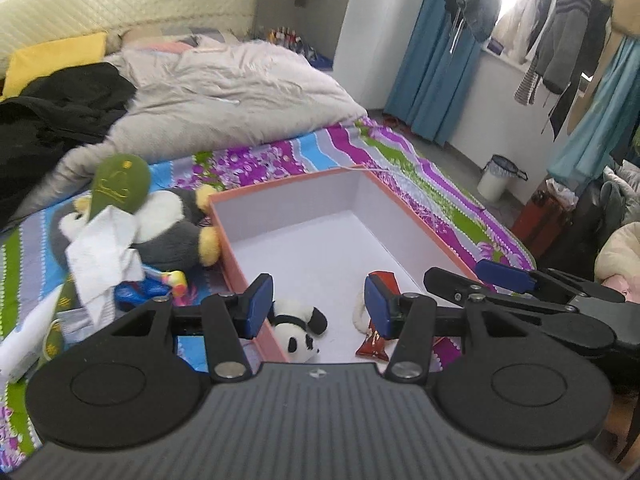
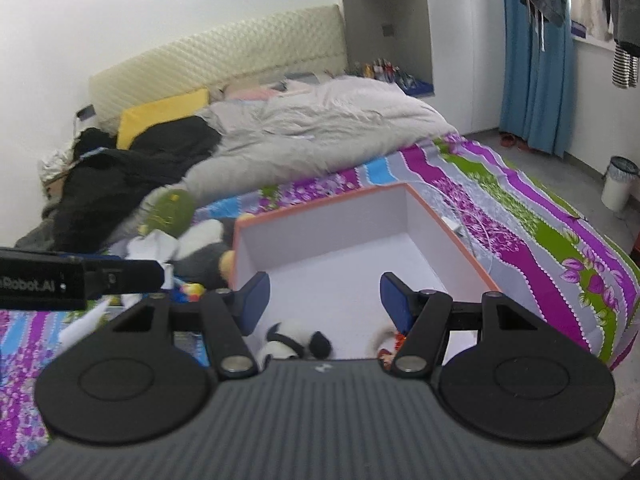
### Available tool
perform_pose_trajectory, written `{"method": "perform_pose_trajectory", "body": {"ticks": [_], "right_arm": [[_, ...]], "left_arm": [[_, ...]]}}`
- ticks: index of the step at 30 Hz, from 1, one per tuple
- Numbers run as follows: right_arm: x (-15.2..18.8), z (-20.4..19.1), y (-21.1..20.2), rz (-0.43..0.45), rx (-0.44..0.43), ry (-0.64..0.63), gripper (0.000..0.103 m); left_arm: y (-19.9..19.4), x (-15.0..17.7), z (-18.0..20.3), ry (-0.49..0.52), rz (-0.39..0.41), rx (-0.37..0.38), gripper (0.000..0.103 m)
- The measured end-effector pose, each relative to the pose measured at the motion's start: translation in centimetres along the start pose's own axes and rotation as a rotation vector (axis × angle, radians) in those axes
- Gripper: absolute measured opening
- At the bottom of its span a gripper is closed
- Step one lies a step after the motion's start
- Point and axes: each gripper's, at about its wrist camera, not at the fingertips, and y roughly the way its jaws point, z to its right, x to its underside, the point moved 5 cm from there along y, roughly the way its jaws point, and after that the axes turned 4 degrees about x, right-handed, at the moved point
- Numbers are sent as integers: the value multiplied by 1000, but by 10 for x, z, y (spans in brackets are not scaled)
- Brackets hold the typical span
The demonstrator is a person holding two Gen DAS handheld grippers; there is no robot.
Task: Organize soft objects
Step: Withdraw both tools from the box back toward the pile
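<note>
An orange box (image 1: 420, 226) with a white inside lies open on the striped bedsheet; it also shows in the right wrist view (image 2: 452, 232). Inside at its near end lie a small panda plush (image 1: 298, 330), a red snack wrapper (image 1: 376, 340) and a small cream soft thing (image 1: 360, 314). My left gripper (image 1: 318, 300) is open and empty above the box's near end. My right gripper (image 2: 324, 300) is open and empty over the same end, above the panda (image 2: 288, 340). A penguin plush (image 1: 172, 224) with a green cap (image 1: 120, 184) lies left of the box.
A white cloth (image 1: 104, 256) and small colourful toys (image 1: 152, 286) lie beside the penguin. A grey duvet (image 1: 224, 92), black clothes (image 1: 52, 120) and a yellow pillow (image 1: 56, 60) cover the far bed. A white bin (image 1: 498, 178) stands on the floor to the right.
</note>
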Motion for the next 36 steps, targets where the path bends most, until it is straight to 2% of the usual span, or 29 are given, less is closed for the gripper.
{"method": "perform_pose_trajectory", "body": {"ticks": [8, 17, 26, 36], "right_arm": [[12, -25, -35, 43, -53, -10, 64], [34, -55, -59, 64, -102, -46, 64], [62, -89, -74, 74, -159, -114, 64], [101, -122, -75, 36, -220, -163, 64]], "left_arm": [[-57, 26, -12, -24, 58, -14, 57], [-100, 61, -34, -74, 88, -57, 57], [-127, 99, -63, -147, 110, -92, 57], [-141, 151, -89, -190, 105, -167, 57]]}}
